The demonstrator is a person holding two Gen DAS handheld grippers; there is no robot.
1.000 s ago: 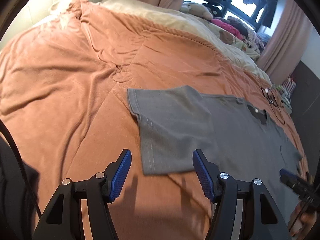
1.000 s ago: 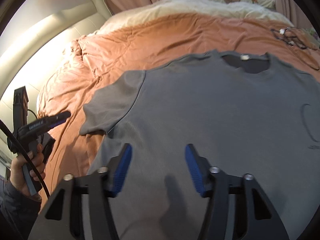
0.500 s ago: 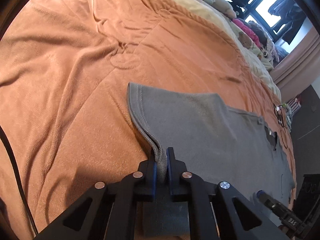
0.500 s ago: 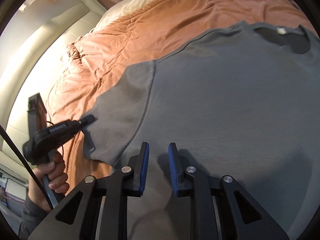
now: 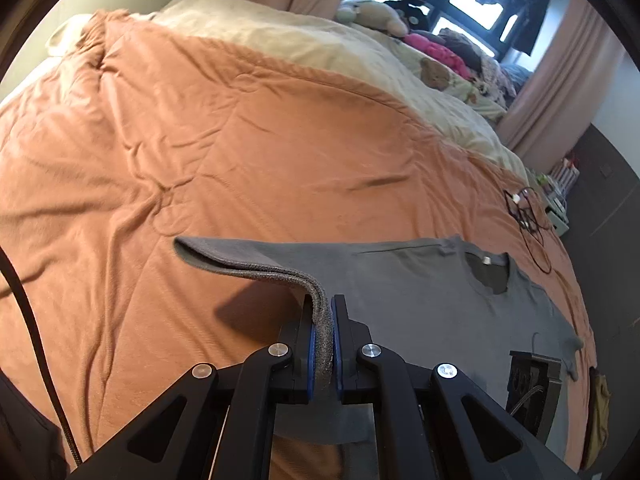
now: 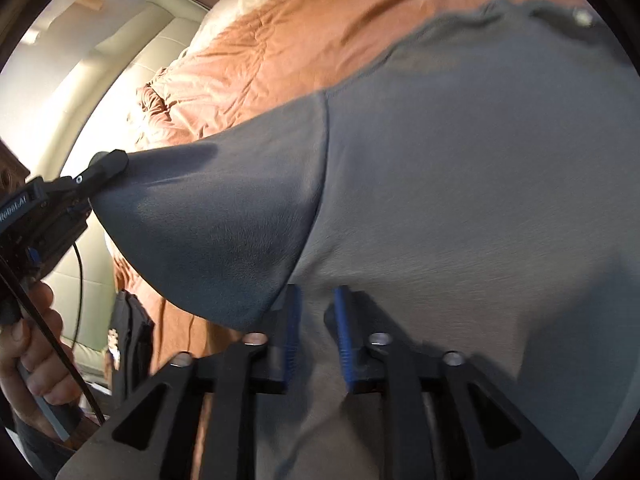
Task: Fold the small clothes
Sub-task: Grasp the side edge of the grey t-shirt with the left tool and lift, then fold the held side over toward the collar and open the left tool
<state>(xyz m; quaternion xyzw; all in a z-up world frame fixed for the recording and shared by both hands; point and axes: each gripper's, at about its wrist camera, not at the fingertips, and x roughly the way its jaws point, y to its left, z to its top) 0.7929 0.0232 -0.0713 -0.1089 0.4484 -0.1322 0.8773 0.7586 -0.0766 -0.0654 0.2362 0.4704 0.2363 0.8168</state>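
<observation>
A grey T-shirt (image 5: 420, 288) lies flat on the orange blanket (image 5: 200, 140), neck toward the right. My left gripper (image 5: 323, 320) is shut on the hem of its left sleeve (image 5: 256, 264) and holds that sleeve up off the blanket. The right wrist view shows the raised sleeve (image 6: 224, 216) stretched like a tent from the left gripper (image 6: 108, 164), which a hand (image 6: 32, 360) grips. My right gripper (image 6: 316, 320) sits low on the shirt body (image 6: 460, 180) beside the sleeve seam. Its jaws are opening, with grey cloth under the gap and the pads not pressing on it.
A cream duvet (image 5: 320, 48) covers the far side of the bed, with soft toys and clothes (image 5: 432, 48) by the window. A black cable (image 5: 524, 216) lies on the blanket past the collar. A yellowish garment (image 5: 598, 412) sits at the right edge. A padded headboard (image 6: 132, 60) stands left.
My left gripper closed on the sleeve hem and lifted it off the blanket. My right gripper dropped onto the shirt near the seam, narrowed its jaws, then widened them again.
</observation>
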